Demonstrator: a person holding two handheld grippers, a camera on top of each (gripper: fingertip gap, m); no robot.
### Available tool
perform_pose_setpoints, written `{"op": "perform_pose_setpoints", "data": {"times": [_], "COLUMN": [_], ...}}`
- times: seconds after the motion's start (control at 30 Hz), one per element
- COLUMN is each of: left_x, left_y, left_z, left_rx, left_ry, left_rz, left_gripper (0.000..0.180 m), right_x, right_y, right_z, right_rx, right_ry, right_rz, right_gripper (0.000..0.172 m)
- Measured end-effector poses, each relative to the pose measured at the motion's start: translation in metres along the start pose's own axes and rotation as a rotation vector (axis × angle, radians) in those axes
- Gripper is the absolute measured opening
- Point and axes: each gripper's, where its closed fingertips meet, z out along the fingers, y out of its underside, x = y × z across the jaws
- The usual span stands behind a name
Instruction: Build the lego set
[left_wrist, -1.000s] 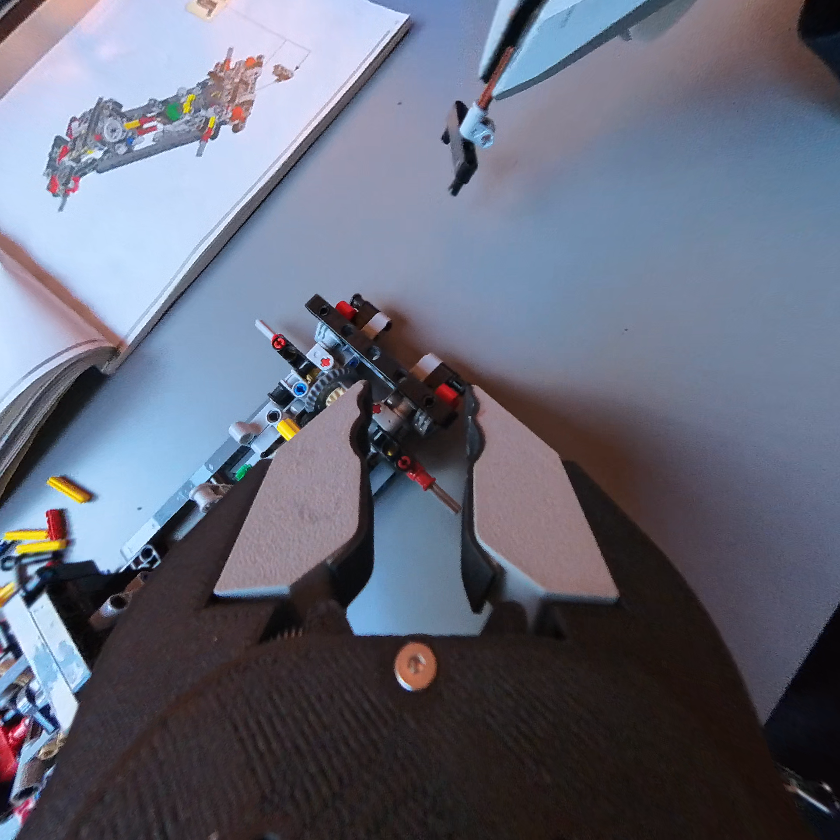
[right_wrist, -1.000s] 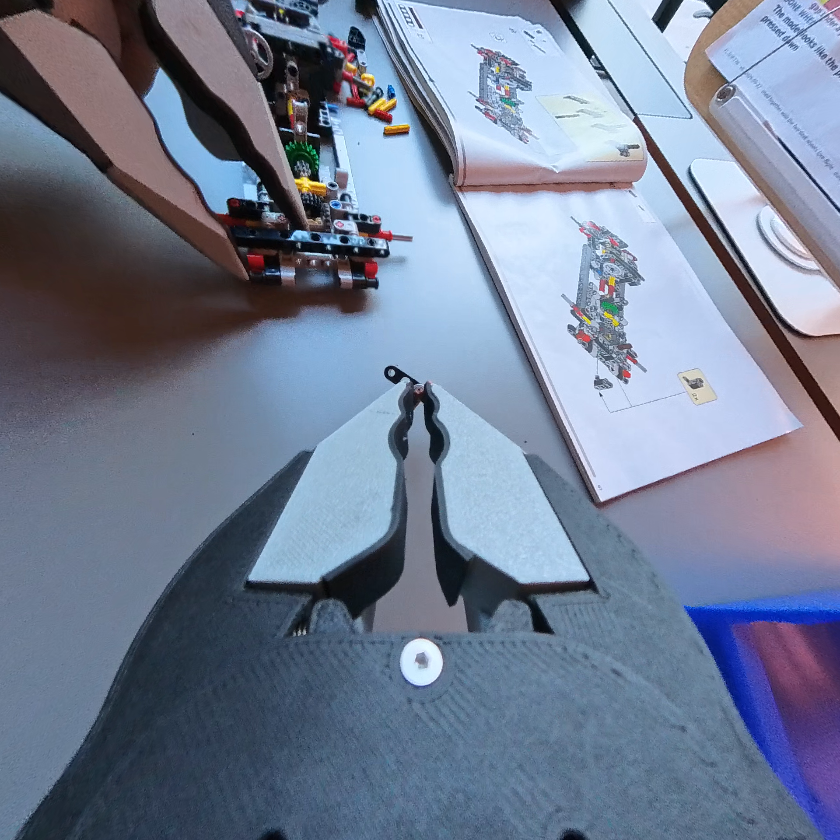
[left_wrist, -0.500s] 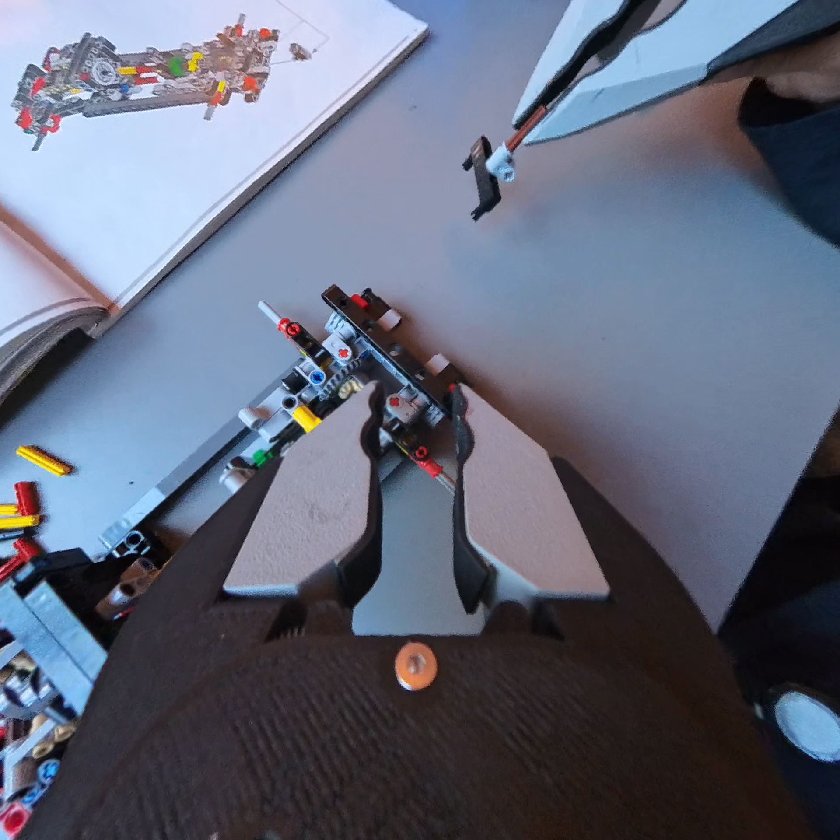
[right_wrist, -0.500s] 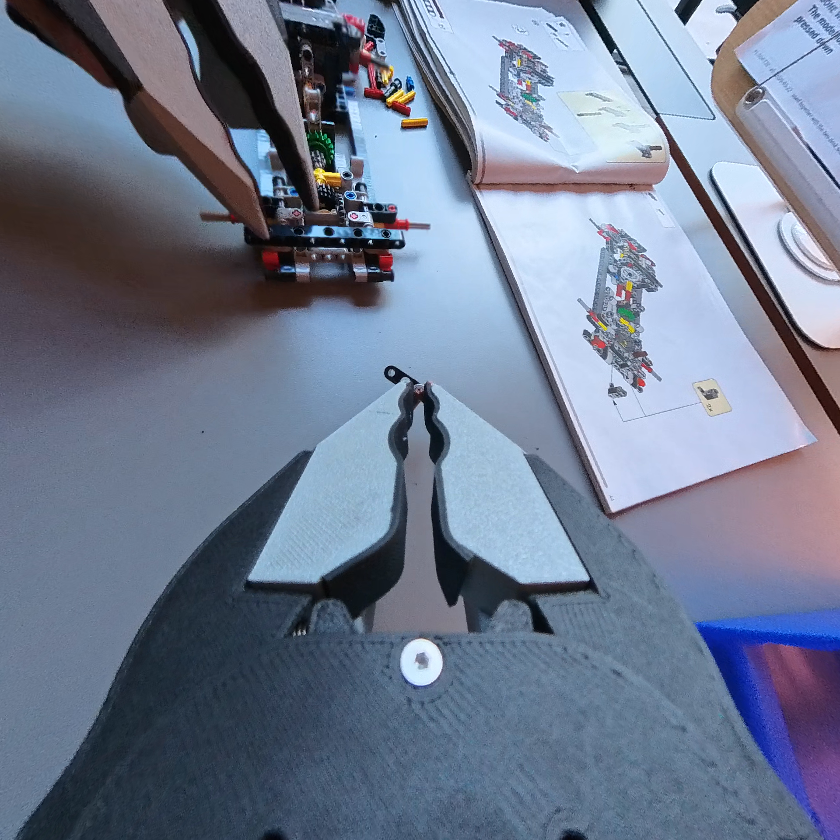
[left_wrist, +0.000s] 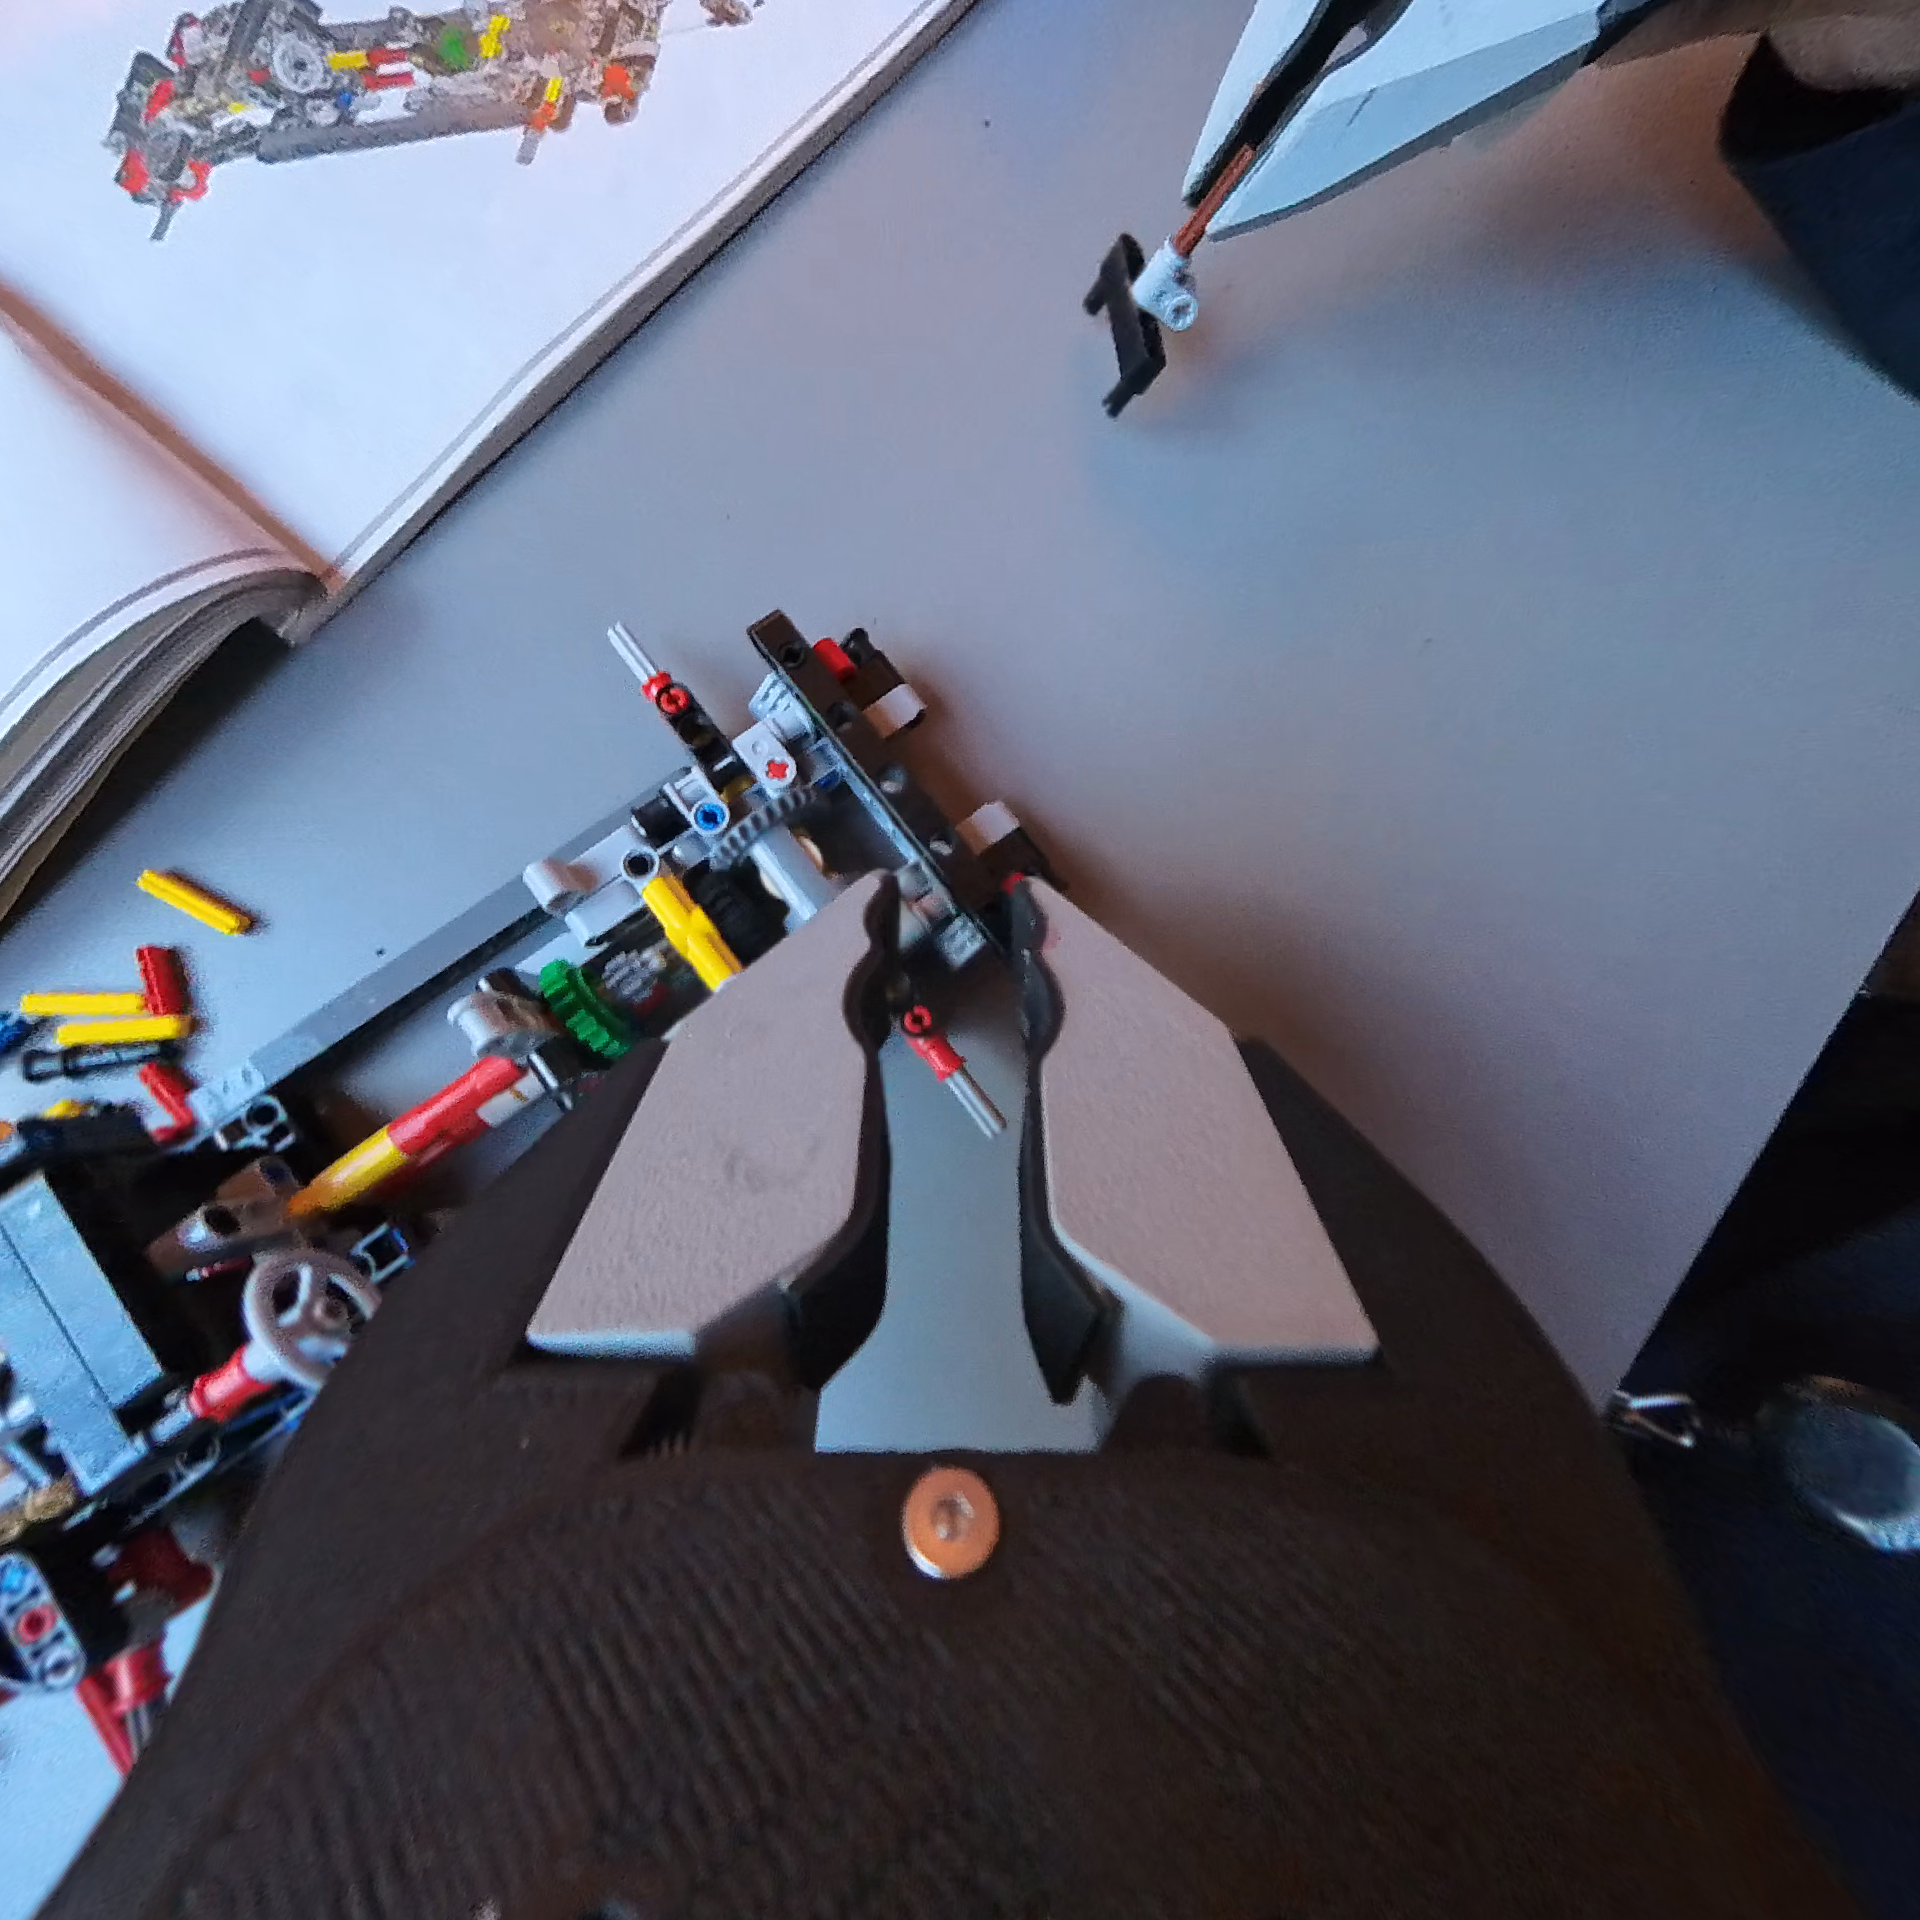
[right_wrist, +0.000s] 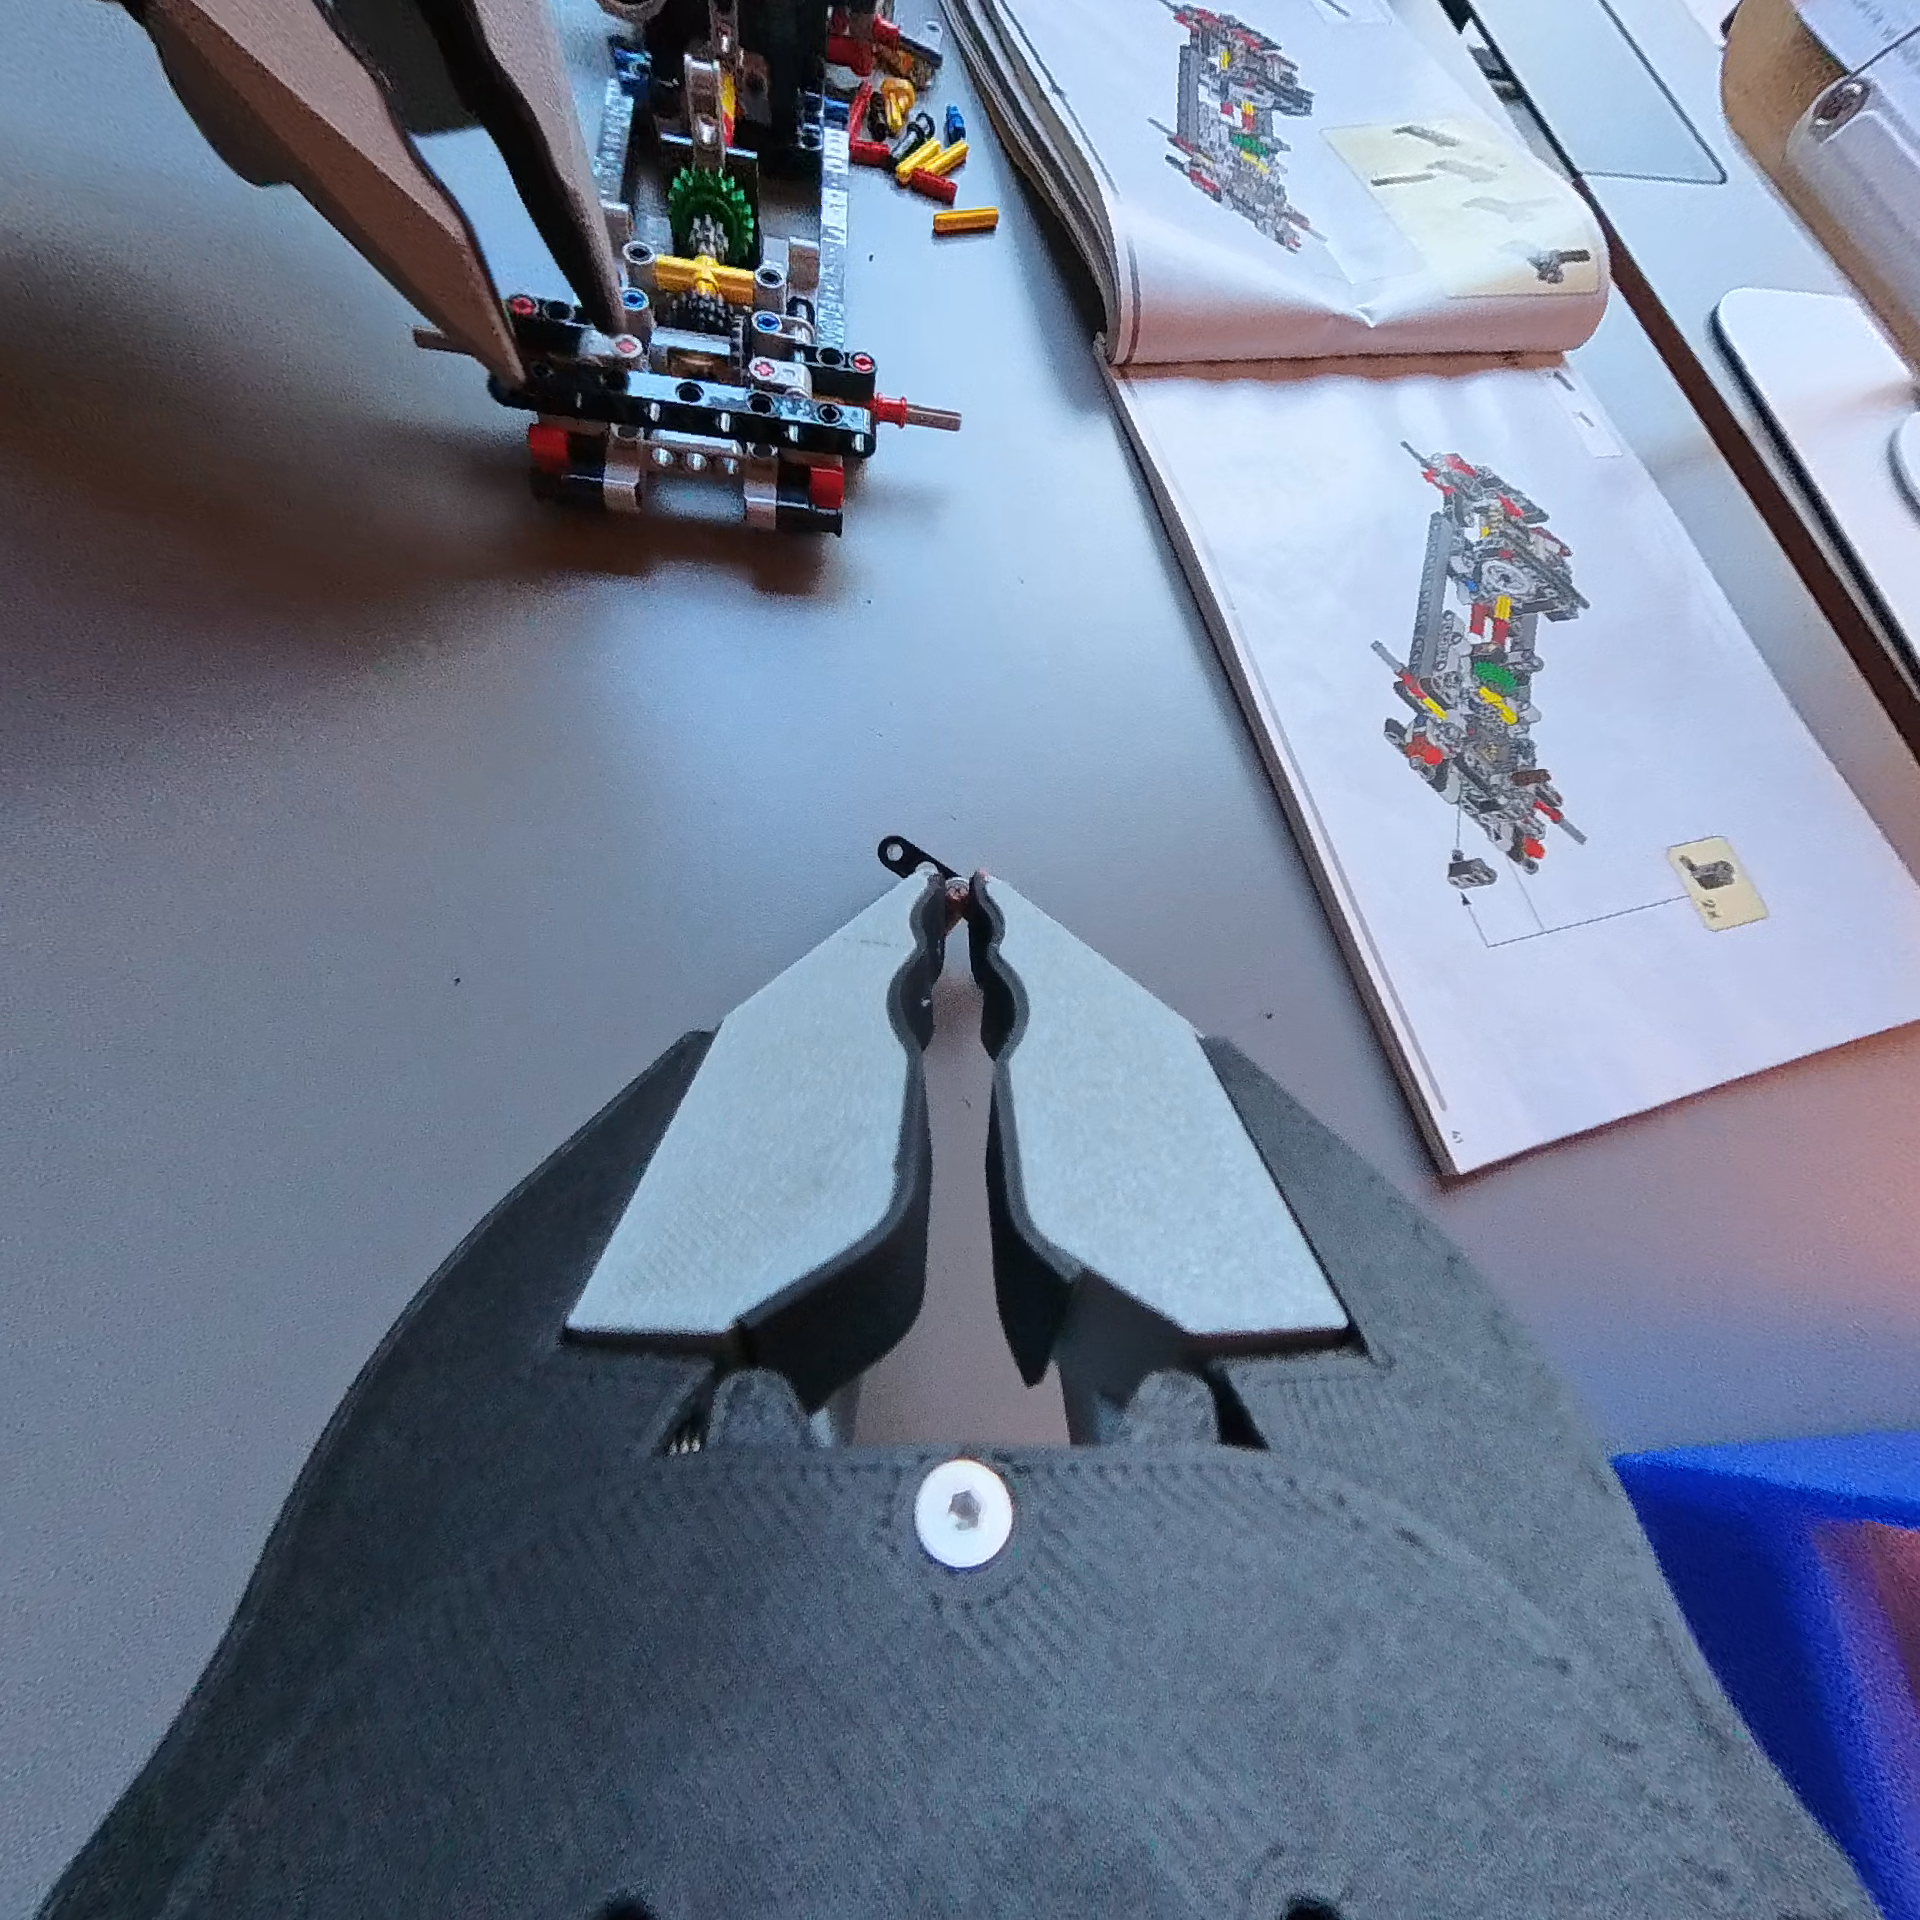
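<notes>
On a smooth grey tabletop (right_wrist: 520, 831) lies a half-built toy-brick vehicle chassis (left_wrist: 790, 790). It is a frame of studless black and grey beams with round holes, toothed green and dark gears, a yellow cross-axle and red pins.

The left gripper (left_wrist: 951, 904), with flat tan fingers and wavy black pads, reaches down over one end corner of the chassis. Its fingers closely bracket the end of the black cross beam. A thin grey axle with a red bush (left_wrist: 940, 1049) lies in the gap behind the tips. Whether the pads press on the plastic cannot be told.

The right gripper (right_wrist: 961, 896), pale grey, hovers well apart from the chassis. Its tips are pinched tight on a slim brown axle (left_wrist: 1210, 213). The axle carries a small light grey connector (left_wrist: 1169, 283) and a short black lever piece (left_wrist: 1127, 322), both hanging clear of the table.

Beside the chassis, loose yellow and red pins (left_wrist: 192, 899) are scattered. An open white instruction booklet (right_wrist: 1558, 727) with matte pages lies flat nearby. A blue plastic bin (right_wrist: 1787, 1610) sits at the near edge.
</notes>
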Motion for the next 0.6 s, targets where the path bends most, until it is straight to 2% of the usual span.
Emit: {"op": "perform_pose_setpoints", "data": {"times": [0.23, 0.4, 0.6], "left_x": [0.007, 0.005, 0.007], "left_y": [-0.001, 0.002, 0.002], "left_z": [0.000, 0.009, 0.001], "left_rx": [0.029, 0.014, 0.024], "left_ry": [0.016, 0.004, 0.054], "left_rz": [0.018, 0.052, 0.087], "left_gripper": [0.027, 0.016, 0.017], "right_x": [-0.003, -0.006, -0.014], "right_y": [-0.006, -0.009, -0.019], "right_z": [0.005, 0.009, 0.009], "right_rx": [0.047, 0.087, 0.152], "right_ry": [-0.049, -0.097, -0.144], "right_rz": [0.047, 0.086, 0.102], "right_gripper": [0.001, 0.001, 0.001]}}
